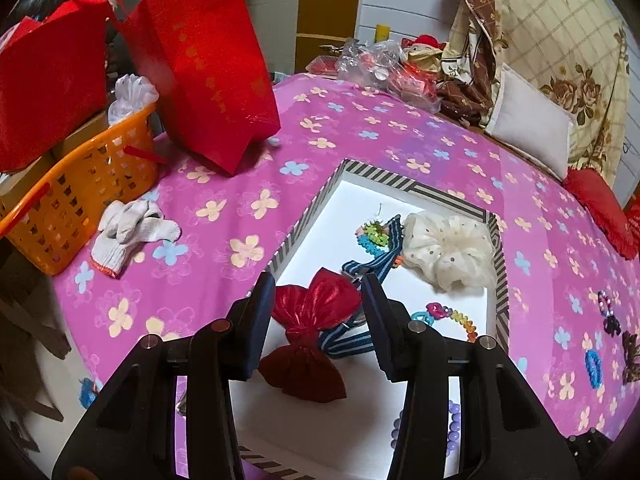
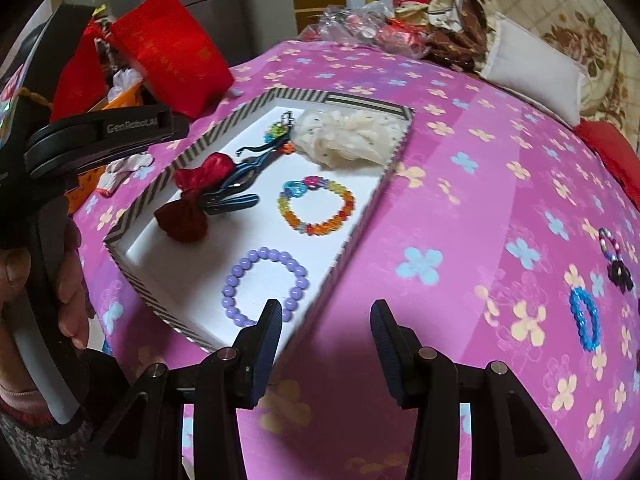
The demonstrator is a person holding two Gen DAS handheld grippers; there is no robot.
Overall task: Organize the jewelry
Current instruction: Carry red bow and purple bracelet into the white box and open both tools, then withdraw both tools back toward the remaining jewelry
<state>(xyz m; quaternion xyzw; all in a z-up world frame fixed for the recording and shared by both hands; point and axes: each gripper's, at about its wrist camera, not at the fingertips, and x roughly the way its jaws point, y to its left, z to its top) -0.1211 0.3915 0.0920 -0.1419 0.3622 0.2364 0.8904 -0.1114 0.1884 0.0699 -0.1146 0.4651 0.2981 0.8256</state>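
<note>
A striped-rim white tray (image 1: pixel 312 206) (image 2: pixel 352 98) lies on the pink flowered cloth. In it are a red bow (image 1: pixel 310 336) (image 2: pixel 192 200), a blue striped ribbon clip (image 1: pixel 372 268) (image 2: pixel 236 188), a cream scrunchie (image 1: pixel 448 252) (image 2: pixel 348 136), a rainbow bead bracelet (image 2: pixel 316 206) (image 1: pixel 452 316) and a purple bead bracelet (image 2: pixel 266 286) (image 1: pixel 452 424). My left gripper (image 1: pixel 318 304) is open, its fingers either side of the red bow, above the tray. My right gripper (image 2: pixel 324 320) is open and empty, over the cloth at the tray's near right edge. On the cloth at the right lie a blue bead ring (image 2: pixel 586 324) (image 1: pixel 594 368) and a dark beaded piece (image 2: pixel 616 260) (image 1: pixel 608 312).
An orange basket (image 1: pixel 72 208), white gloves (image 1: pixel 132 232) and red gift bags (image 1: pixel 208 68) stand at the left. Plastic-wrapped clutter (image 1: pixel 384 68), a white pillow (image 1: pixel 532 128) and a flowered quilt (image 1: pixel 560 40) sit at the back right. A red cushion (image 1: pixel 604 208) is at the right.
</note>
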